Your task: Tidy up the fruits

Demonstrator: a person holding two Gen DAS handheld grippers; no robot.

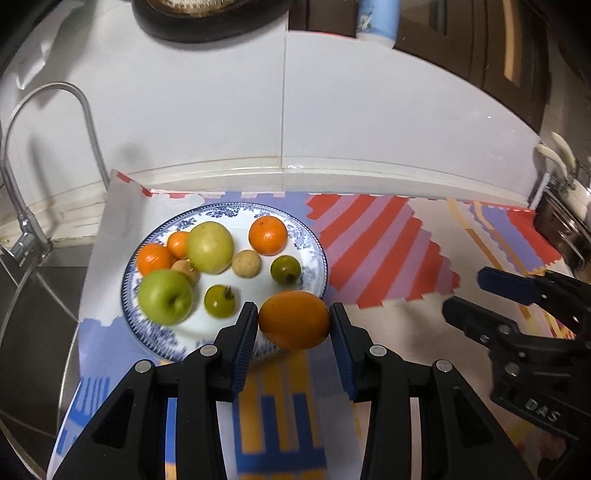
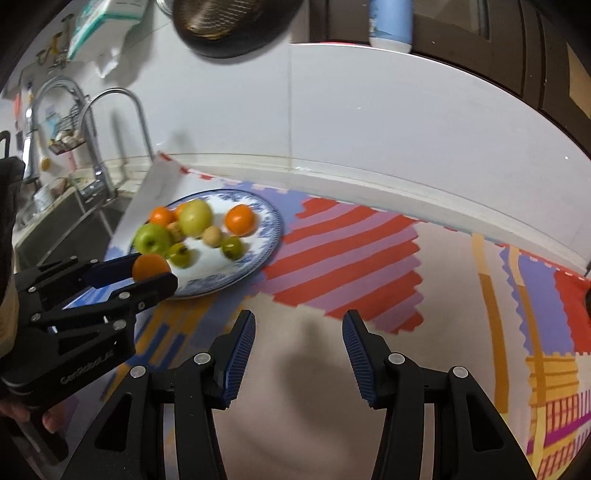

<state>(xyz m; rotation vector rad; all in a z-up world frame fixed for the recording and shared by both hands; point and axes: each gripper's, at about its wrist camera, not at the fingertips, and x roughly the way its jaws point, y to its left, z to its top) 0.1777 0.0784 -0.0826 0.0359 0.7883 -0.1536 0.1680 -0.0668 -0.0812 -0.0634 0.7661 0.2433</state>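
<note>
My left gripper is shut on an orange fruit and holds it just above the near rim of a blue-patterned white plate. It also shows in the right wrist view, with the orange fruit over the plate. On the plate lie two green apples, several tangerines, two small green fruits and small tan fruits. My right gripper is open and empty above the patterned cloth, to the right of the plate; it shows in the left wrist view.
A sink with a curved tap lies to the left of the cloth. A white tiled wall stands behind. A dark pan and a blue-white bottle are up above. A utensil rack is at the right.
</note>
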